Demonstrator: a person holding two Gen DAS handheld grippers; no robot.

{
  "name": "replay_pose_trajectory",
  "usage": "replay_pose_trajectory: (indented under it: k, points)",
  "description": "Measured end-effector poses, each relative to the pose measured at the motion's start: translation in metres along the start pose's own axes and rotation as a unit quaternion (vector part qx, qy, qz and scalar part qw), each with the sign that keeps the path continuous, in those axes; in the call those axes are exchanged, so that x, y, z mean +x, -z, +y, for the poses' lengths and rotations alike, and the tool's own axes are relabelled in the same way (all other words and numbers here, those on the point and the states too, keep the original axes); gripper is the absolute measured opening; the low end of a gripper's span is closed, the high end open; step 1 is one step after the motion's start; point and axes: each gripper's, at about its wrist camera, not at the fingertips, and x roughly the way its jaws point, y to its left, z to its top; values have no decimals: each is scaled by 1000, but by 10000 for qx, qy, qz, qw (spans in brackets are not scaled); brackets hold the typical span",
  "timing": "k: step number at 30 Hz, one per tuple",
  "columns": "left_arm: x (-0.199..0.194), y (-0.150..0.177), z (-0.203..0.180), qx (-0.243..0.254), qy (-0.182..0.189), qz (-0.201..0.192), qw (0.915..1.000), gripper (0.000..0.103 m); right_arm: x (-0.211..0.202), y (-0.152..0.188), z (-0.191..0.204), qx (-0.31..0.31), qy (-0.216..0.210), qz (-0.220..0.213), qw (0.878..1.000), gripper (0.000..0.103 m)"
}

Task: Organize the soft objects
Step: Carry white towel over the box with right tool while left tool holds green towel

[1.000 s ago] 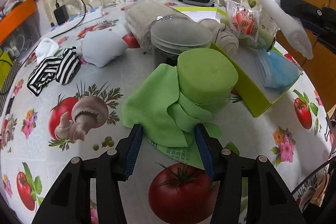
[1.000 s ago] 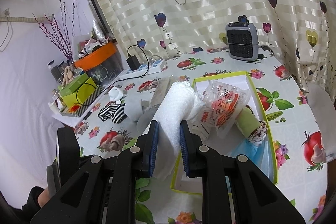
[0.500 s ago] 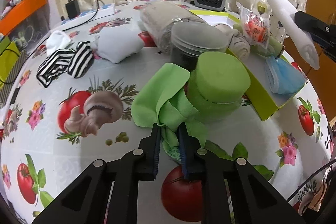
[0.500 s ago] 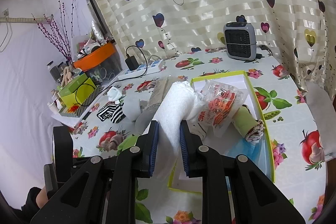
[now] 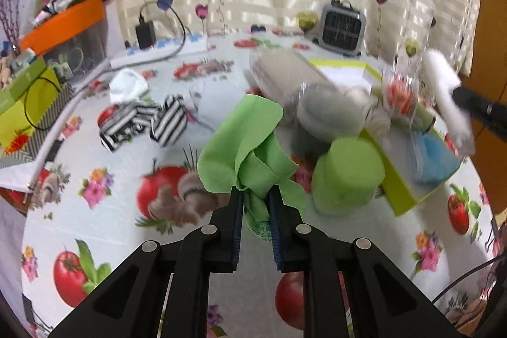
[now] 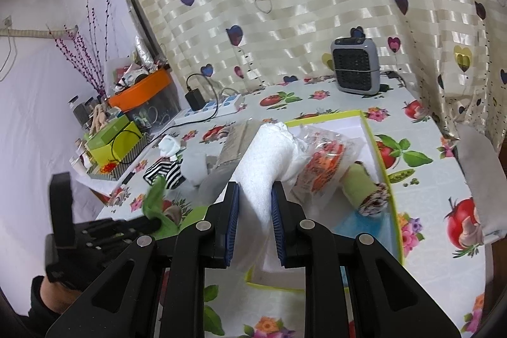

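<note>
My left gripper [image 5: 256,195] is shut on a green cloth [image 5: 244,141] and holds it lifted above the table. My right gripper [image 6: 255,195] is shut on a white rolled towel [image 6: 264,160], held in the air over the lime-edged box [image 6: 385,179]; the towel also shows in the left wrist view [image 5: 446,97]. The box holds a blue cloth [image 6: 364,224], a green roll [image 6: 361,182] and a plastic packet [image 6: 323,167]. Striped socks [image 5: 145,122] and a white sock [image 5: 126,84] lie on the table at the left.
A green-lidded jar [image 5: 347,176] and a clear jar [image 5: 326,116] stand by the box [image 5: 396,186]. A small heater [image 5: 342,27] stands at the back. A power strip with charger [image 5: 145,34] and an orange-rimmed bin [image 5: 63,30] are at the back left.
My left gripper closed on the green cloth and lifted it off the table, away from the green-lidded jar. My right gripper keeps holding the white towel, nearly still.
</note>
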Motion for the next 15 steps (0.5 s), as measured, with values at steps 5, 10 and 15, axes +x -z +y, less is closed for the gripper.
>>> replay_pose_trajectory:
  k: [5,10,15]
  points:
    - [-19,-20,-6,35,51,-361,9993,15,-11,-5,-16,148,203,-139,9996,21]
    - [-29,-40,-24,167,255,-586,9978,15,-18,-7,-37,315,410,-216,9984,21]
    - [-33,-56,-54,333,624,-711,9950,15,-15,-2,-47,349,478,-91,9982,21]
